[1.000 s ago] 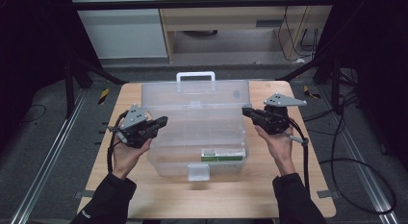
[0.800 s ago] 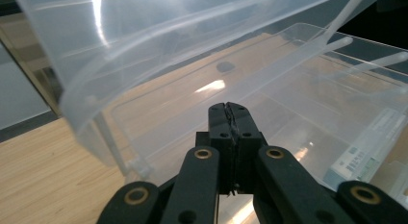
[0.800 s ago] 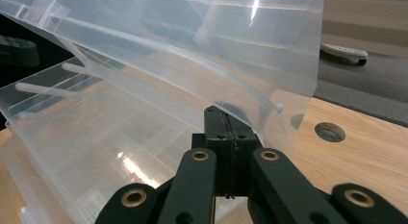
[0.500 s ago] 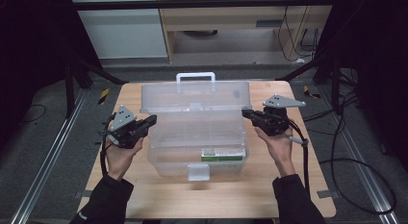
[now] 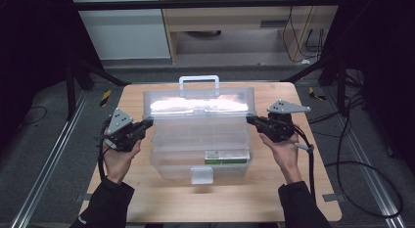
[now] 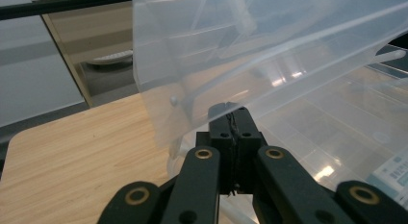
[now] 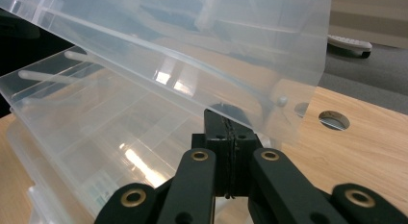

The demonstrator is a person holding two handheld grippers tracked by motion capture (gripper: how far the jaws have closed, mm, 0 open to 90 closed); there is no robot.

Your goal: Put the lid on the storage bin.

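A clear plastic organiser box (image 5: 195, 145) stands in the middle of the wooden table (image 5: 147, 198). Its lid (image 5: 198, 103) is tipped up at a slant, with the white handle (image 5: 198, 83) at the far side. My left gripper (image 5: 146, 123) is shut, with its tip against the lid's left end. The left gripper view has the shut jaws (image 6: 231, 113) just under the lid's edge (image 6: 159, 113), nothing between them. My right gripper (image 5: 250, 120) is shut too, its tip (image 7: 225, 113) under the lid's right end (image 7: 288, 89). A green and white packet (image 5: 227, 157) lies inside the box.
The box's front latch (image 5: 201, 175) hangs toward the table's near edge. A round hole (image 7: 334, 119) is cut in the table top to the right of the box. Cables (image 5: 362, 164) trail on the floor at the right. A cabinet (image 5: 235, 22) stands behind the table.
My left gripper has slid outward to the left and a little toward me. The lid now stands more steeply. The right gripper has kept its place.
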